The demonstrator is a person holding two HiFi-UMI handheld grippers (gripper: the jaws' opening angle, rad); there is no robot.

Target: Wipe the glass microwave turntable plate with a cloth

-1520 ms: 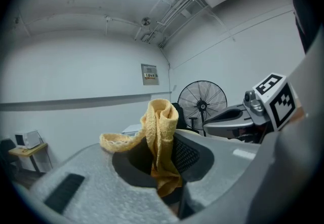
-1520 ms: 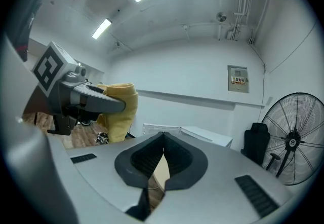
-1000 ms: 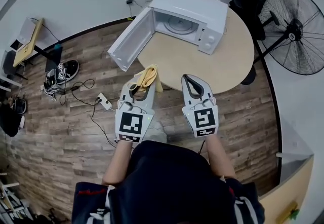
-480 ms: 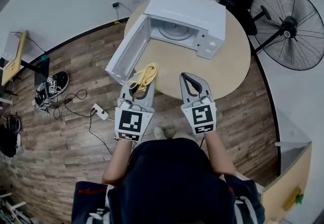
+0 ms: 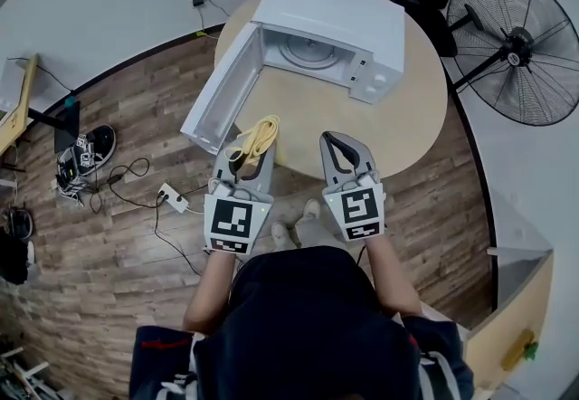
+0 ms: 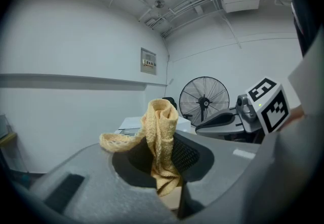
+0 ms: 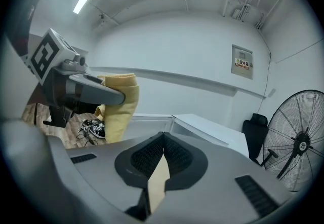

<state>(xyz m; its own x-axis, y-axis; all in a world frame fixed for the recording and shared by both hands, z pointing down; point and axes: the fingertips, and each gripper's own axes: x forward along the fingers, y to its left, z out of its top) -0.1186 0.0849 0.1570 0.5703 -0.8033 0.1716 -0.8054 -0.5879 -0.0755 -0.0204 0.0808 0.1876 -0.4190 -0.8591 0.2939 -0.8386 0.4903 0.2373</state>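
The left tool [image 5: 248,157] is clamped on a yellow mesh cloth [image 5: 257,136] at the near left edge of the round bench [image 5: 412,122]. The glass turntable plate [image 5: 310,52] lies inside the white microwave [image 5: 348,14] at the far edge, whose door [image 5: 222,90] is swung open leftward. The right tool [image 5: 342,147] hovers over the near edge, its jaws closed and empty. A standing fan [image 5: 520,45] is at the far right.
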